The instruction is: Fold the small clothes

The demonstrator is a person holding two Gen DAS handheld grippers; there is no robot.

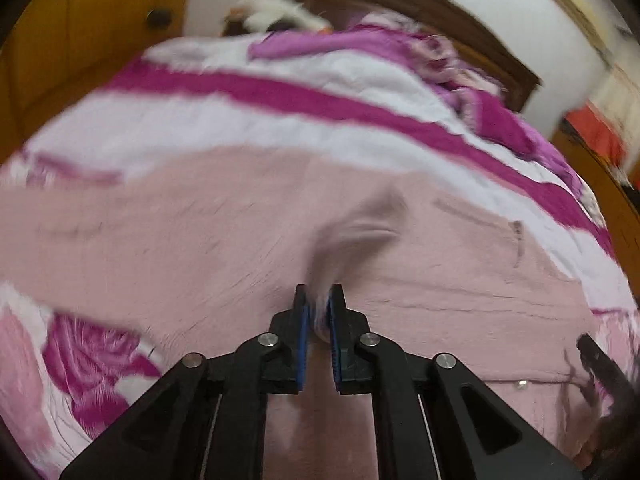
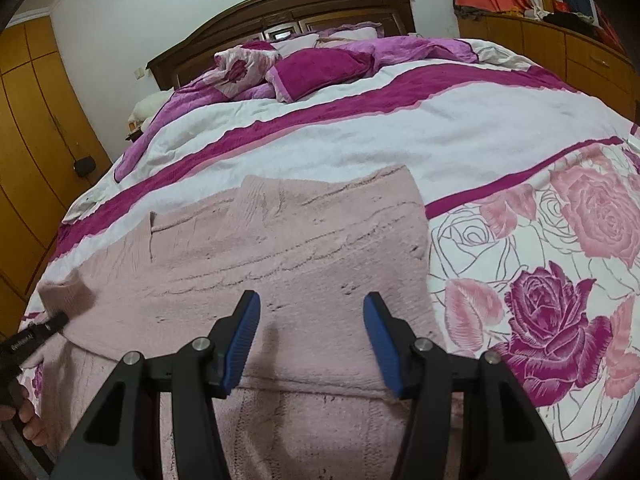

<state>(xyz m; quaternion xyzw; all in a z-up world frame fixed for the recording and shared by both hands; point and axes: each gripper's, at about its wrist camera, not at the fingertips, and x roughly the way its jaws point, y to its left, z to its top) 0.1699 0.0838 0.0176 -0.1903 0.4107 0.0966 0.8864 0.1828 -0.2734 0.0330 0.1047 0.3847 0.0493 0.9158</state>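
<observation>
Each gripper is built from matte black linkage arms with triangular cut-outs, joined by round silver pivot pins; 4 pins are seen on the left gripper (image 1: 319, 312) and 4 on the right gripper (image 2: 311, 314). The fingers (image 2: 242, 330) are faced with ribbed blue pads. Thin pale rods are seen along the left gripper's inner arms.

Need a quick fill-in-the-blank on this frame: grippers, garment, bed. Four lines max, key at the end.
1. The left gripper is shut on a pinch of the ____ knit garment.
2. The right gripper hovers over the garment with its jaws ____.
3. The garment lies on a bed cover printed with large ____.
4. Behind the pillows stands a dark ____ headboard.

Missing words: pink; open; roses; wooden
</observation>
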